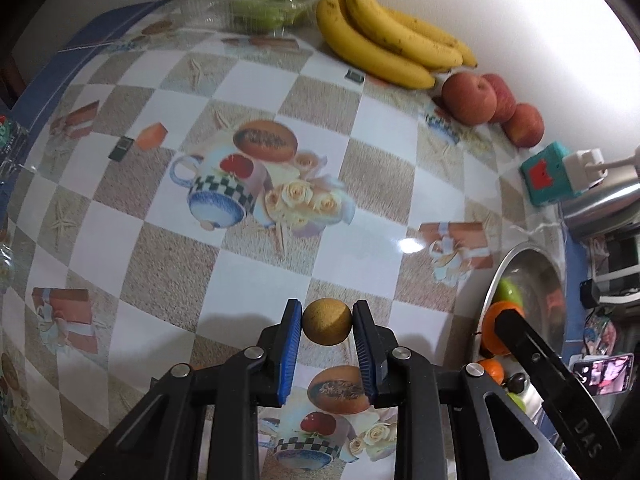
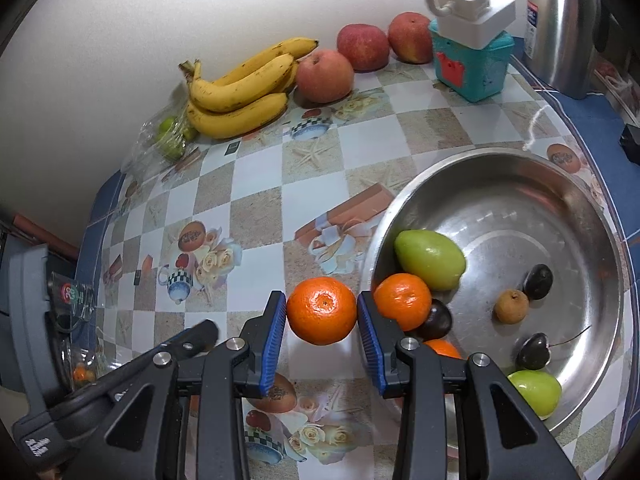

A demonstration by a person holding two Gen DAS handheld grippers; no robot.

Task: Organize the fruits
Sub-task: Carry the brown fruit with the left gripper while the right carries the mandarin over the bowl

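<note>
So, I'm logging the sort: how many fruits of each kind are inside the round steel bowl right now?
Green pear-shaped fruits: 2
Orange mandarins: 2
Dark round plums: 3
Small brown round fruit: 1
Total: 8

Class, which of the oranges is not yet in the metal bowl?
The orange clamped in the right hand-held gripper, over the tablecloth; the others lie inside the metal bowl.

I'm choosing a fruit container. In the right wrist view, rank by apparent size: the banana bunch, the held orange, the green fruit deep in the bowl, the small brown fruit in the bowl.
1. banana bunch
2. held orange and green fruit: look alike; the orange is nearer the camera, so unsure
3. small brown fruit
</note>
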